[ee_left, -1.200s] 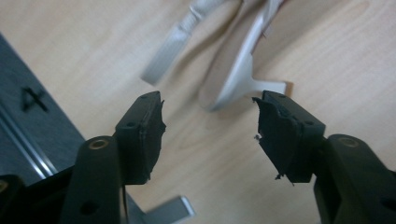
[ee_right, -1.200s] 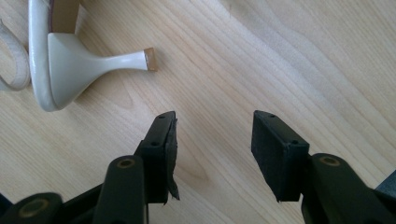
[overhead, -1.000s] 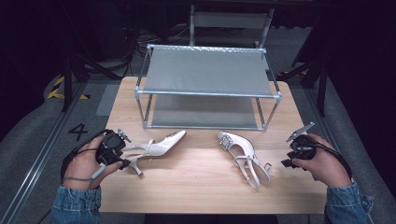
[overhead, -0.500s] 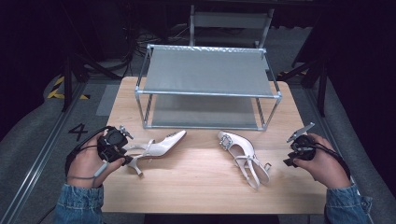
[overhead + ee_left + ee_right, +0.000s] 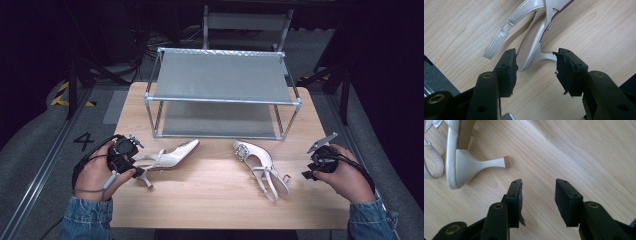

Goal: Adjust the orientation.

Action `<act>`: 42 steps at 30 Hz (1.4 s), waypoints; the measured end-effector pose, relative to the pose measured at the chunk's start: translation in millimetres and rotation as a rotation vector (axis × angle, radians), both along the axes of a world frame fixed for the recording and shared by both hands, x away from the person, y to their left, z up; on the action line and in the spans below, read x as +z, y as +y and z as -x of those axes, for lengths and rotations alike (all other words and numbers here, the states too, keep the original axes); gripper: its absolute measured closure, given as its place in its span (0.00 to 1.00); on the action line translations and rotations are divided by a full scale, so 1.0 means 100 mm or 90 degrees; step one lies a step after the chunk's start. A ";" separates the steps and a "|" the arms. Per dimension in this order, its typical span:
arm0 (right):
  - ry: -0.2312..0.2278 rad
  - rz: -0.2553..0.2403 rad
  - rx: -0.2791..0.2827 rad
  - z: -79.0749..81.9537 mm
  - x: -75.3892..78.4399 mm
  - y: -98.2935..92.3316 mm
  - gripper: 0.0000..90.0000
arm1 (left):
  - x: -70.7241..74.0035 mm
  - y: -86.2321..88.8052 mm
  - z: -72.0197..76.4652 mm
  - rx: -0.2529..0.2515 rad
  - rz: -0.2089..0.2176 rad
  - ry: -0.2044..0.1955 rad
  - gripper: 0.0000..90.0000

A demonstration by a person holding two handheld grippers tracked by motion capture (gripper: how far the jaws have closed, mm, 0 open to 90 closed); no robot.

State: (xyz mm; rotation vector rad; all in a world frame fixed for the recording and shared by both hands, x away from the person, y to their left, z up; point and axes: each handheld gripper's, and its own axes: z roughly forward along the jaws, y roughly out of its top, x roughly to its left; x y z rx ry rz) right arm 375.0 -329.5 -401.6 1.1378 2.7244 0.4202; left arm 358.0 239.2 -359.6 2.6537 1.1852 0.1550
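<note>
Two white slingback heels lie on the wooden table (image 5: 210, 195). The left shoe (image 5: 170, 157) lies on its side, toe toward the rack. My left gripper (image 5: 131, 161) sits at its heel end. In the left gripper view the left gripper (image 5: 536, 65) is open and its jaws have just been opening. The left shoe's heel end (image 5: 534, 53) lies between the tips, unpressed. The right shoe (image 5: 260, 162) lies strap-side up. My right gripper (image 5: 307, 172) rests to its right. In its own view the right gripper (image 5: 537, 188) is open, jaws just opening, nothing between them. The thin heel (image 5: 484, 162) lies just beyond.
A two-shelf metal rack (image 5: 222, 100) stands at the back of the table, both grey shelves bare. Bare wood runs between the shoes and along the front edge. Dark floor with cables surrounds the table.
</note>
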 end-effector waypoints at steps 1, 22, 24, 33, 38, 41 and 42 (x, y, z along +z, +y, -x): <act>0.001 0.001 0.001 0.00 0.00 0.00 0.65 | 0.00 0.00 0.00 0.002 0.002 0.000 0.56; 0.003 -0.019 -0.017 0.00 -0.05 -0.02 0.63 | -0.01 0.02 -0.02 0.006 0.014 -0.005 0.54; 0.004 -0.021 -0.018 0.00 -0.05 -0.02 0.63 | -0.01 0.02 -0.01 0.006 0.013 -0.004 0.54; 0.003 -0.019 -0.015 -0.01 -0.06 0.00 0.63 | 0.02 0.00 -0.02 0.000 0.024 -0.018 0.53; 0.002 -0.022 -0.018 0.01 -0.06 -0.01 0.63 | 0.02 -0.08 -0.08 -0.004 0.038 -0.025 0.51; 0.001 -0.023 -0.023 0.03 -0.06 -0.03 0.62 | 0.01 -0.14 -0.15 -0.013 0.053 -0.034 0.46; 0.001 -0.023 -0.024 0.04 -0.06 -0.03 0.62 | 0.01 -0.17 -0.19 -0.017 0.057 -0.032 0.44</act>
